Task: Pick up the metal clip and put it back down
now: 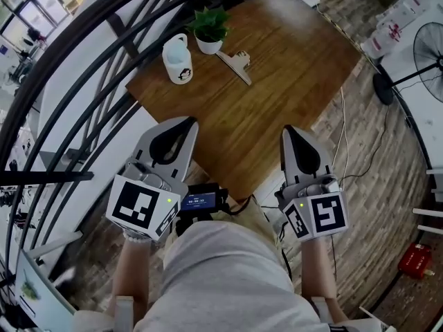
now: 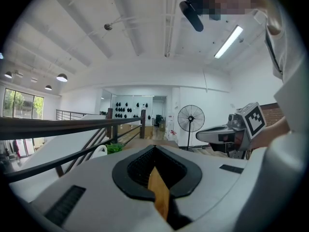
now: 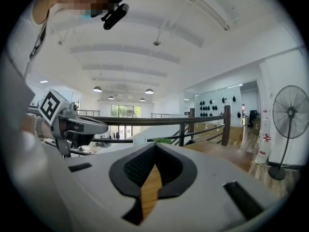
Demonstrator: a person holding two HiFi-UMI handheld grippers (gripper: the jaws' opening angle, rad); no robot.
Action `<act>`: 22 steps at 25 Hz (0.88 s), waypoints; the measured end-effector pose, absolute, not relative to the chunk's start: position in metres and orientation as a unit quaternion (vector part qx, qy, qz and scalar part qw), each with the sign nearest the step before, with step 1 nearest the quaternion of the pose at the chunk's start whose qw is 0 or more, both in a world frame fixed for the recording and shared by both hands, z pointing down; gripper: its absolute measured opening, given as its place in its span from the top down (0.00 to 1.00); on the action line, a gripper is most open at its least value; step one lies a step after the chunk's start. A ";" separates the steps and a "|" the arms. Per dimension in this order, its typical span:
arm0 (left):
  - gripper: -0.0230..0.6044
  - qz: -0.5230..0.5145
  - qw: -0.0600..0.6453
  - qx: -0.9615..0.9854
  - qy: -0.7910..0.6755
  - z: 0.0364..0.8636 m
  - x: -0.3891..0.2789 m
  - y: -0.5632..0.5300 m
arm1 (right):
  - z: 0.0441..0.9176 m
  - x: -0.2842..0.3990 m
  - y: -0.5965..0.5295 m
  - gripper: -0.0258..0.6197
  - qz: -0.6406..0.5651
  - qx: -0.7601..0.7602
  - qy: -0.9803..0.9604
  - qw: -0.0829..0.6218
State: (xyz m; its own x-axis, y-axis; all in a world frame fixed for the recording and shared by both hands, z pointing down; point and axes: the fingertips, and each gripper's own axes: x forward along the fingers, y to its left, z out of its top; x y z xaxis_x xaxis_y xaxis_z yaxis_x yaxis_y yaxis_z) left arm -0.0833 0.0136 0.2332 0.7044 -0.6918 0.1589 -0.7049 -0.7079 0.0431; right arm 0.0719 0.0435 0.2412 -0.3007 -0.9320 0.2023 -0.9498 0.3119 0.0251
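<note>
Wooden table (image 1: 291,68), upper centre, bears the metal clip (image 1: 235,64) beside a potted plant (image 1: 210,30). Lower down, left gripper (image 1: 185,123) and right gripper (image 1: 289,130) are closed, empty.

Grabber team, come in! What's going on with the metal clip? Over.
Left gripper shut, empty. Right gripper shut, empty. Metal clip flat on table, far side, untouched. Mug and plant beside it, nothing blocking.

Even white light fills the room: a ceiling strip lamp (image 2: 229,41) glares overhead, and windows (image 2: 19,103) glow bright at far left. The table (image 1: 291,68) carries a soft sheen and only faint shadows. Fisheye lenses bow the railing (image 2: 58,125) and blacken the corners; the left hand-held gripper (image 2: 154,148) blurs close to its lens.
</note>
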 end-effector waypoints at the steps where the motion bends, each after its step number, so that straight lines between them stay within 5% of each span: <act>1: 0.95 0.065 0.051 0.922 -0.379 0.233 -0.083 0.014 | 0.242 0.071 0.044 0.96 0.049 0.583 -0.806 0.091; 22: 0.95 0.075 0.041 0.921 -0.381 0.239 -0.084 0.012 | 0.251 0.064 0.043 0.96 0.053 0.581 -0.806 0.101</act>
State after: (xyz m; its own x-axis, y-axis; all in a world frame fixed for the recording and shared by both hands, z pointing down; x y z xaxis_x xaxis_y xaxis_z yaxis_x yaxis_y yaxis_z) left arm -0.0843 0.0122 0.2387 0.6987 -0.6948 0.1702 -0.7073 -0.7067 0.0188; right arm 0.0637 0.0429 0.2506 -0.3042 -0.9256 0.2251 -0.9472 0.3190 0.0317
